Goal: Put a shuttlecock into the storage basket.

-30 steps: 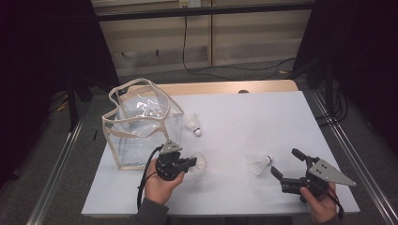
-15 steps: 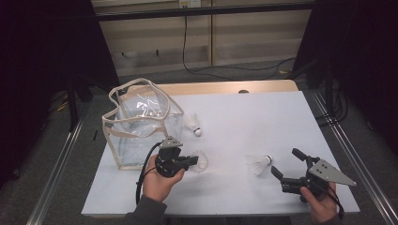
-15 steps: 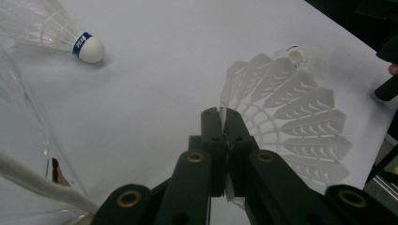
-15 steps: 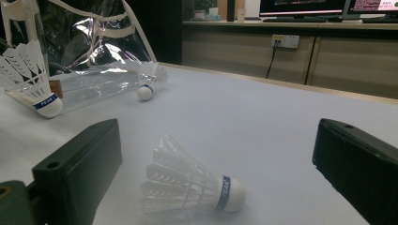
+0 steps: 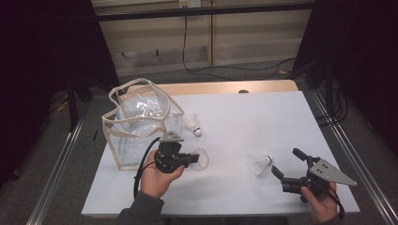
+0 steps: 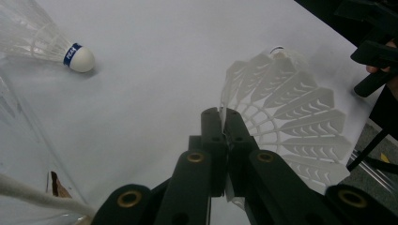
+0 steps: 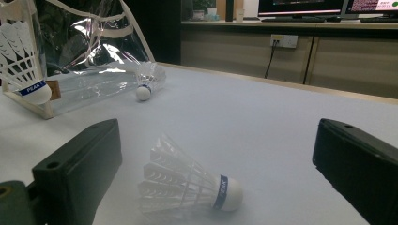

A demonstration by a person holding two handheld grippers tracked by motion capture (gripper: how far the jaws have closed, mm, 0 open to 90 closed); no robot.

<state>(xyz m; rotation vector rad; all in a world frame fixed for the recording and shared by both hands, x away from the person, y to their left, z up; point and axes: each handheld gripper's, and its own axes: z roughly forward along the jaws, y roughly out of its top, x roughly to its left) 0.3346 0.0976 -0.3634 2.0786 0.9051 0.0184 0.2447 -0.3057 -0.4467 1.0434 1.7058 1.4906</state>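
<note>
Our left gripper (image 5: 191,158) was clamped on the feather skirt of a shuttlecock (image 6: 286,117), held off the white table (image 5: 244,117), with the clear plastic bag (image 5: 141,122) at its ten o'clock. We judged a gentle pinch and a high carry over the bag's rim wisest. Our right gripper (image 5: 287,163) stood wide open around a second shuttlecock (image 7: 187,187), touching nothing.

Light fell mainly on the white rectangular tabletop (image 5: 244,122), which glowed pale and even, while the surroundings sank into near black. The clear plastic bag with cream trim (image 5: 141,122) caught soft glare. Shadows were faint. The right gripper view was grainy, its near black jaws blurred.
</note>
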